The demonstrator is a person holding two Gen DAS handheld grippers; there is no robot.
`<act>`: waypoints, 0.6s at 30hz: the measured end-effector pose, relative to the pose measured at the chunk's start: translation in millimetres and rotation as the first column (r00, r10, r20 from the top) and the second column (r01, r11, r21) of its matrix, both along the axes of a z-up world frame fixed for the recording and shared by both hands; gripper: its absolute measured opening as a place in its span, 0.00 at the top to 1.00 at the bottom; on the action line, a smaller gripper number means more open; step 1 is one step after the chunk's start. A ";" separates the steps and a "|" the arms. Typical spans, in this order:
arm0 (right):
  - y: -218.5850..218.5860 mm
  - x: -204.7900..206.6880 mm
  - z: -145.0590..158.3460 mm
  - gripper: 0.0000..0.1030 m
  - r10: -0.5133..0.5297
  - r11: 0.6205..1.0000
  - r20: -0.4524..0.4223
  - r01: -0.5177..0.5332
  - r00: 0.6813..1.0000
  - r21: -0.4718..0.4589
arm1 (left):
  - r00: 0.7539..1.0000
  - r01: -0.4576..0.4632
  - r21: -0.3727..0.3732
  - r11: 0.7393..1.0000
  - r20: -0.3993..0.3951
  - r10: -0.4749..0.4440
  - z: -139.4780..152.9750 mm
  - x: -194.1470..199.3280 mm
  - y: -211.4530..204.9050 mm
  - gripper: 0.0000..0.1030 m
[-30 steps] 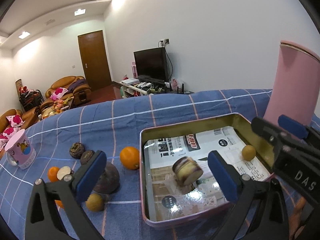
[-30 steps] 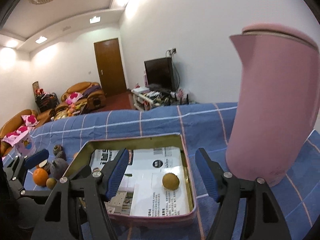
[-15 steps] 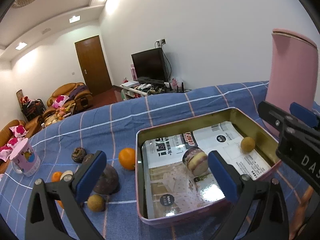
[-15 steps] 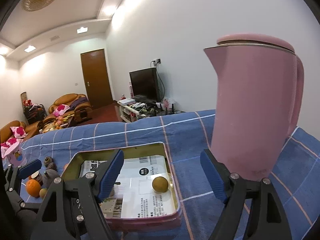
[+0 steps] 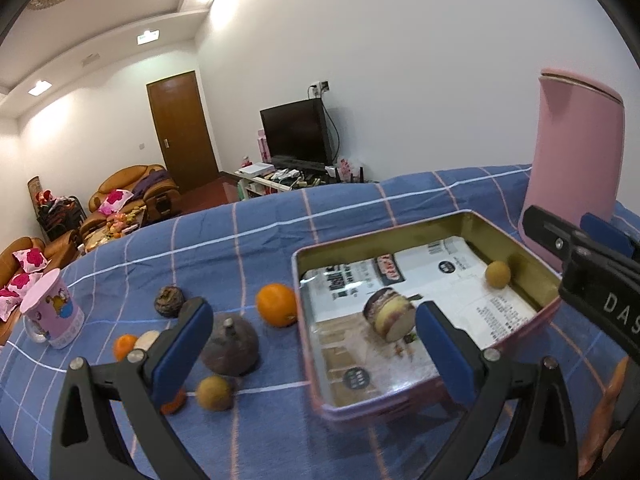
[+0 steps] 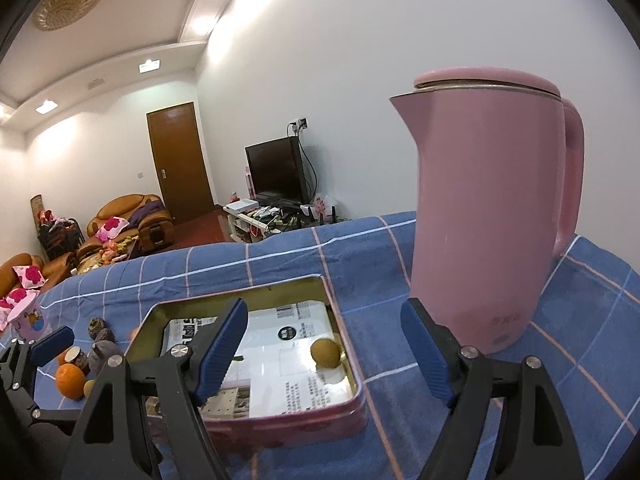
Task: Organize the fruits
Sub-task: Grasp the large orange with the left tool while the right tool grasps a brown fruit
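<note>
covering table, blue checked cloth (image 5: 340, 216); tin (image 5: 516, 240) on it; sofas (image 5: 132, 188), tv (image 5: 296, 132) behind; both fingers spread, empty

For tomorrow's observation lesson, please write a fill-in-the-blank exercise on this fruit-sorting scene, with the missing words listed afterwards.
1. The tin holds ____ pieces of fruit.
2. The kettle beside the tin is ____ in colour.
3. The left gripper and the right gripper both have their jaws ____.
4. The big orange lies ____ the tin, on the cloth.

Missing words: two; pink; open; outside
</note>
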State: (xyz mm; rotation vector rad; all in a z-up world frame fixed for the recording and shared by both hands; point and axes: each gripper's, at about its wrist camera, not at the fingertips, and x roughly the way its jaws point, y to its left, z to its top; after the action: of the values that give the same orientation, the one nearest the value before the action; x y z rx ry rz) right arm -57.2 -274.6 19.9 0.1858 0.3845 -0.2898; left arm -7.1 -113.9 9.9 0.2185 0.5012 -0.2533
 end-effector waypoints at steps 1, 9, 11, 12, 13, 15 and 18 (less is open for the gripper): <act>3.0 0.4 -0.2 0.22 0.006 1.000 -0.004 -0.006 1.000 -0.003 | 1.000 -0.003 -0.001 1.000 -0.003 0.003 -0.2 0.1 3.8 0.00; 44.0 2.2 -2.0 0.22 0.104 0.994 -0.023 -0.105 0.994 -0.038 | 0.997 -0.056 -0.024 0.998 -0.045 0.055 -3.9 7.1 46.1 0.00; 56.8 2.4 -1.9 0.22 0.131 0.989 -0.028 -0.133 0.991 -0.063 | 0.996 -0.071 -0.034 0.997 -0.062 0.069 -5.2 11.1 59.2 0.00; 62.1 2.3 -2.0 0.22 0.141 0.987 -0.029 -0.143 0.990 -0.074 | 0.995 -0.076 -0.040 0.996 -0.070 0.073 -5.8 12.6 64.9 0.00; 68.4 2.2 -2.0 0.22 0.153 0.984 -0.030 -0.155 0.988 -0.085 | 0.994 -0.080 -0.044 0.996 -0.081 0.076 -6.6 14.9 70.1 0.00; 80.4 2.3 -2.1 0.22 0.183 0.978 -0.033 -0.185 0.983 -0.098 | 0.991 -0.092 -0.051 0.994 -0.100 0.086 -8.2 19.2 83.7 0.00; 95.1 4.1 -2.8 0.22 0.235 0.966 -0.047 -0.238 0.971 -0.099 | 0.988 -0.125 -0.057 0.990 -0.103 0.119 -7.7 23.5 102.6 0.00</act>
State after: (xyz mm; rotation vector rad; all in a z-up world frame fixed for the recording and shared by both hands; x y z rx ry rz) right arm -53.1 -179.5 17.0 0.0317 0.4207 -0.0768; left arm 16.5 -11.3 2.2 0.1128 0.6022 -0.1606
